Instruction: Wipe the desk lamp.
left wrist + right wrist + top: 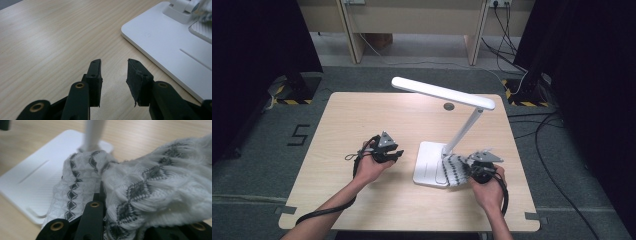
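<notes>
Cloth (455, 170), patterned, clamped in my right gripper (472, 169) jaws, drapes over lamp base (428, 162); left gripper (384, 152) half-open, empty, left of base.

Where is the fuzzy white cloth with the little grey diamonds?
In the high view the cloth is near the table's front right, bunched in the right tongs and lying over the right edge of the white lamp's base.
</notes>
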A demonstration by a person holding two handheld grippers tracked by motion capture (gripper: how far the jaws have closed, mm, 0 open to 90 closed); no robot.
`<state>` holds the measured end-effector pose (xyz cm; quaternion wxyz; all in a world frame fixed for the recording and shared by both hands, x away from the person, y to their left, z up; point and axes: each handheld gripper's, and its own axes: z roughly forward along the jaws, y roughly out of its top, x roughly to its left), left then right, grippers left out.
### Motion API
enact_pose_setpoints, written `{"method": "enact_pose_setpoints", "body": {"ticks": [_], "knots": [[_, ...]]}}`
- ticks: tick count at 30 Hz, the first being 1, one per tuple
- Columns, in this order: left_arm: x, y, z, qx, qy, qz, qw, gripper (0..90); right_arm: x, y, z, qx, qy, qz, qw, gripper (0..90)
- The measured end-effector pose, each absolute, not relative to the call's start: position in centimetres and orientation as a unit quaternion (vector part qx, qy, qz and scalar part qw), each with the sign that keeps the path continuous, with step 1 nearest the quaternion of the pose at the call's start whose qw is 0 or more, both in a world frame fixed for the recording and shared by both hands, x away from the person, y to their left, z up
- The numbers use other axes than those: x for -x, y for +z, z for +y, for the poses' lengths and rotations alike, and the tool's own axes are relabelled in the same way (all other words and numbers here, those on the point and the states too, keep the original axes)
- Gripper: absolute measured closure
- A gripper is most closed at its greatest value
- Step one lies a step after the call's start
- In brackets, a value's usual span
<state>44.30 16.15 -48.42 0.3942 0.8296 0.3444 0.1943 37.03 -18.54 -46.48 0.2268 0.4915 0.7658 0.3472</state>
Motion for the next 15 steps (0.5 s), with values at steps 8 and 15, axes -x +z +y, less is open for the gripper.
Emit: {"method": "enact_pose_setpoints", "body": {"ticks": [8,15], "knots": [[-44.2,-48.5,15.9,-0.831,0.192,0.343,0.393,63.2,-39.9,-46.9,-21.7,-0.545,0.332,0.724,0.262,78.2],[-44.3,-48.5,16.1,-0.832,0.192,0.344,0.392,63.2,-41.8,-48.0,-22.0,-0.559,0.336,0.71,0.267,75.4]]}}
